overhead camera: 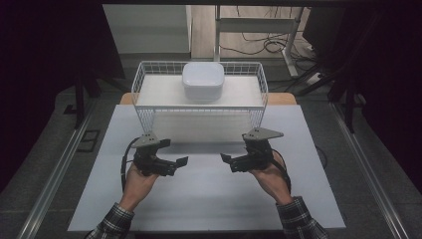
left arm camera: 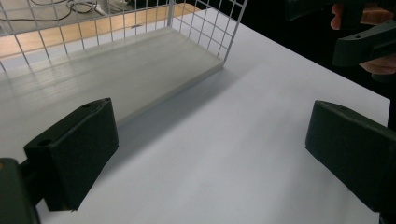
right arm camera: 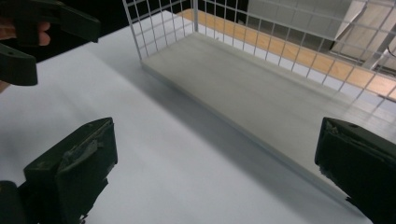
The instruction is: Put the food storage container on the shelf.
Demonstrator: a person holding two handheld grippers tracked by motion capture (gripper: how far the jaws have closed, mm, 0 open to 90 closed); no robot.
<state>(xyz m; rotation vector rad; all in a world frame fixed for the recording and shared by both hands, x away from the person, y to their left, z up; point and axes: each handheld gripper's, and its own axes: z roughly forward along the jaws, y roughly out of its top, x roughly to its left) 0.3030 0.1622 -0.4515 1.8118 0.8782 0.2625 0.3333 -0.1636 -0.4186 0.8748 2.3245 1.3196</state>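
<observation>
The left gripper (overhead camera: 180, 161) and the right gripper (overhead camera: 225, 158) hovered low over the white desk (overhead camera: 209, 199), facing each other with a gap between them, each held in a hand whose plaid sleeve was cut off by the bottom edge of the high view. Both had their fingers spread wide apart with nothing between them; in the left gripper view the fingers (left arm camera: 74, 154) framed bare desk, and likewise in the right gripper view (right arm camera: 70, 170). Behind them stood a white wire basket (overhead camera: 144, 87), well apart from both grippers. A white lidded box (overhead camera: 202, 79) sat inside it, at the middle towards the back. From the gripper cameras the basket (left arm camera: 205, 28) was cropped, so the box was out of frame there. The surroundings beyond the desk were too dark to make out.
</observation>
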